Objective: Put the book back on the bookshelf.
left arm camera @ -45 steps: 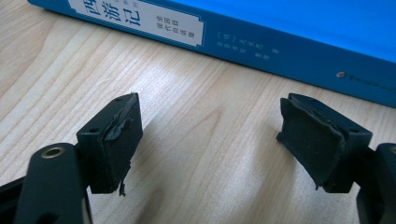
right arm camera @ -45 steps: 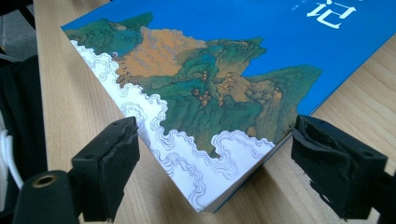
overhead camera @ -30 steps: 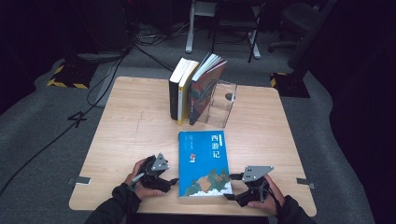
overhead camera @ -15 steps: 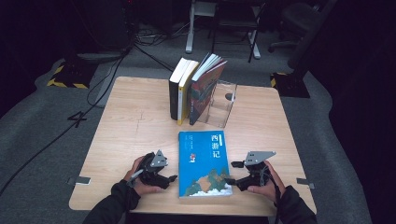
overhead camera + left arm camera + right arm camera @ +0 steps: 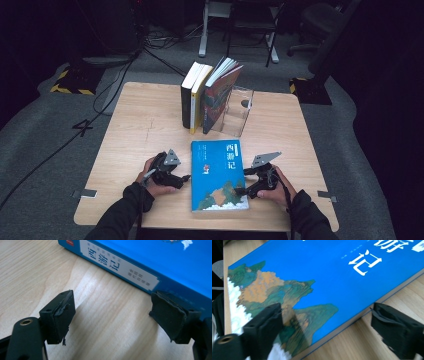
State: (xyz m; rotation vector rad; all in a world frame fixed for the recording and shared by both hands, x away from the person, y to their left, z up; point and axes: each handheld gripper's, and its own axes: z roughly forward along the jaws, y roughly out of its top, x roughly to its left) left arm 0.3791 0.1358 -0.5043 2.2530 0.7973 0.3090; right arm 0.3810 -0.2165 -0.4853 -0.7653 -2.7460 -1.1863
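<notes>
My right gripper (image 5: 246,189), jaws wide, straddled the flat blue paperback book's (image 5: 218,175) page edge; my left gripper (image 5: 183,178) gaped beside its spine. I judged I was mid-approach: next, close the right jaws on that edge and lift.

Blue book (image 5: 218,174), white title characters, mountain artwork, lying flat, cover up, near table's front edge

Book (image 5: 332,277): glossy blue paper cover, reflecting the jaw; matt white label on the spine. Table (image 5: 105,322): pale wood, visible grain, smooth satin finish. Left gripper (image 5: 112,315): matt black plastic jaws with worn, frayed rubbery pads. Bookend (image 5: 237,110): clear plastic.
</notes>
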